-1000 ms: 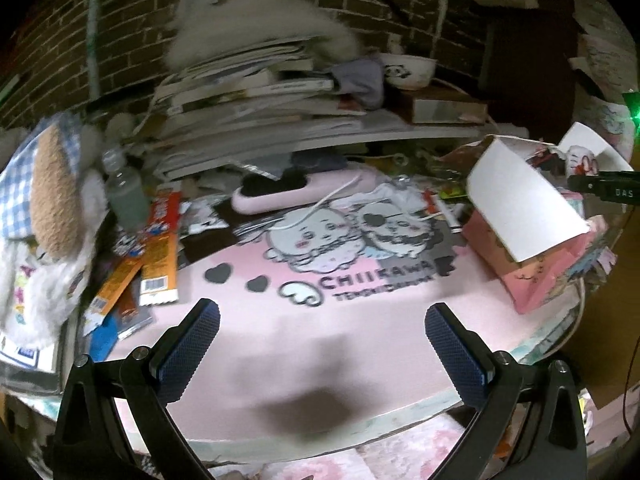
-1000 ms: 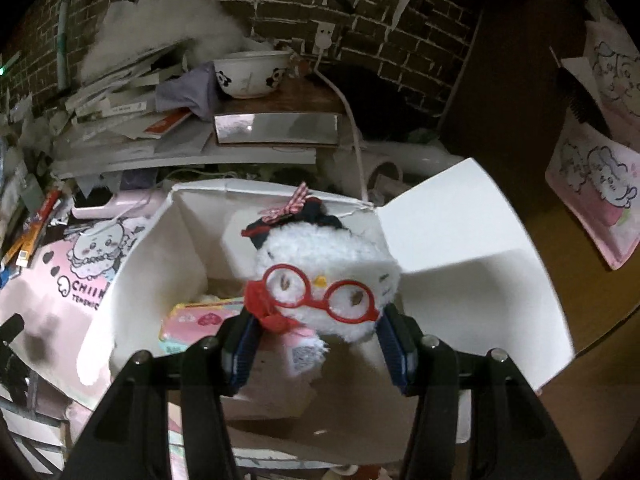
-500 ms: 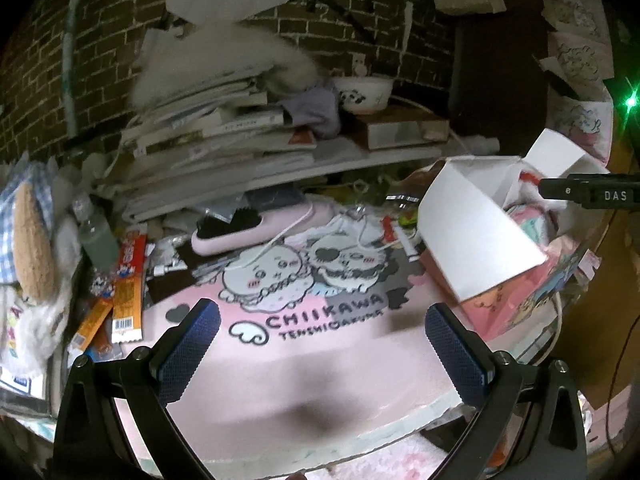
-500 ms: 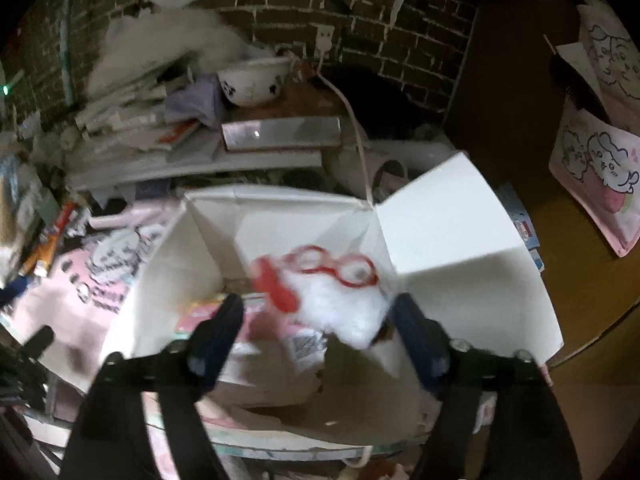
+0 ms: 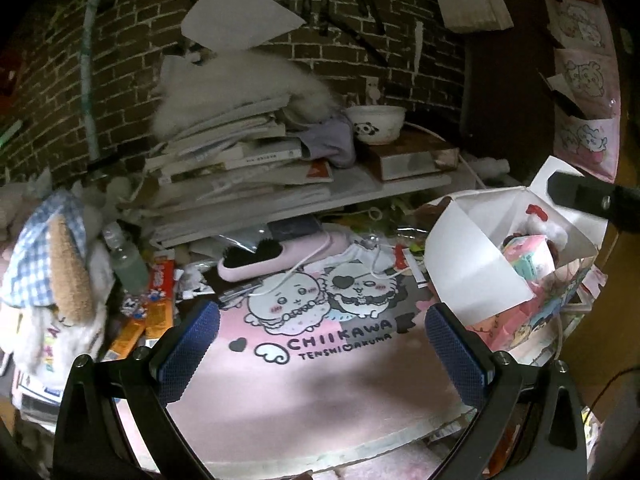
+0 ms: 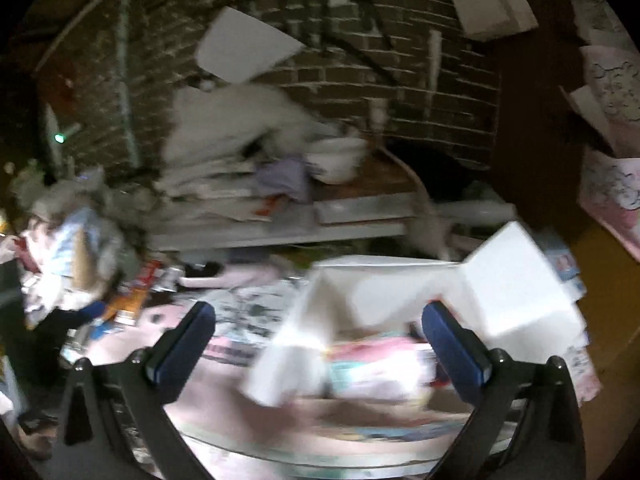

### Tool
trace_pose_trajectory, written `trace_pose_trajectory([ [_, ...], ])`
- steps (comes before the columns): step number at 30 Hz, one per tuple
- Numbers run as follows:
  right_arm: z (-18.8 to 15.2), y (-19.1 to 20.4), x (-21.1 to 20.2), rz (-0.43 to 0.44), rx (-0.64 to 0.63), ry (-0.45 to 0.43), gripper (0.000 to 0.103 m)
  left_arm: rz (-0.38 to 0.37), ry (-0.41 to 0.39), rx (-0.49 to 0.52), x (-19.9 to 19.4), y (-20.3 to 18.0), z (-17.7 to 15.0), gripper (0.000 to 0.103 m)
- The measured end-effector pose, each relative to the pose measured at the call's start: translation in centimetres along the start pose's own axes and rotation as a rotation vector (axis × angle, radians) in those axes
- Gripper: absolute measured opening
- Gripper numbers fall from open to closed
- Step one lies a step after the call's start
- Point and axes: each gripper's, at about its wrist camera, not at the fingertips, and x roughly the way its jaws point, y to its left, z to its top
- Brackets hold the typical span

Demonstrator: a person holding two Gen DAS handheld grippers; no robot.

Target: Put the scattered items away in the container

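Observation:
A white cardboard box [image 5: 472,264] with open flaps stands at the right of the pink mat [image 5: 320,376]. Inside it lie a white plush with red glasses [image 5: 548,228] and a pink packet [image 5: 528,256]. My left gripper [image 5: 320,352] is open and empty above the mat. My right gripper [image 6: 318,348] is open and empty, pulled back from the box [image 6: 404,304]; its view is blurred. The pink packet [image 6: 376,364] shows in the box. Orange snack packets [image 5: 160,304] lie at the mat's left edge.
A pink hairbrush [image 5: 280,256] and white cable lie behind the mat. A stack of books and papers [image 5: 236,164], a panda bowl [image 5: 376,124] and a fluffy white thing fill the back. A plush in blue checks [image 5: 56,264] and a bottle [image 5: 128,264] sit left.
My right gripper opened and dropped the white plush into the box, then drew back and swung left. My left gripper rose and pulled back a little, staying open.

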Motion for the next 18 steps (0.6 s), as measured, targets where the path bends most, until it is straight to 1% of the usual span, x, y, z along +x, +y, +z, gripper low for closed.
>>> trace_pose_trajectory([
  [1,-0.1,1.1,-0.1,0.009,-0.012,-0.010,0.103,0.009,-0.001,-0.001,-0.2,0.2,0.0,0.103],
  [4,-0.6,3.3,0.1,-0.003,-0.039,-0.034,0.103,0.054,-0.010,-0.001,-0.9,0.7,0.2,0.103],
  [9,-1.8,6.1,1.6,0.010,-0.050,-0.015,0.103,0.142,-0.017,-0.031,-1.9,2.2,0.4,0.103],
  [11,-2.6,7.0,2.4,0.027,-0.052,0.017,0.103,0.181,-0.006,-0.022,-1.9,2.5,0.3,0.103],
  [13,-3.2,7.0,3.0,0.040,-0.009,0.035,0.103,0.190,0.001,-0.043,-1.9,3.1,0.3,0.103],
  [15,-3.6,7.1,3.6,0.039,-0.002,0.055,0.103,0.198,0.004,-0.062,-1.9,3.7,0.2,0.103],
  [18,-4.4,7.7,4.4,-0.010,-0.028,0.074,0.103,0.202,0.010,-0.087,-1.9,4.4,0.1,0.103],
])
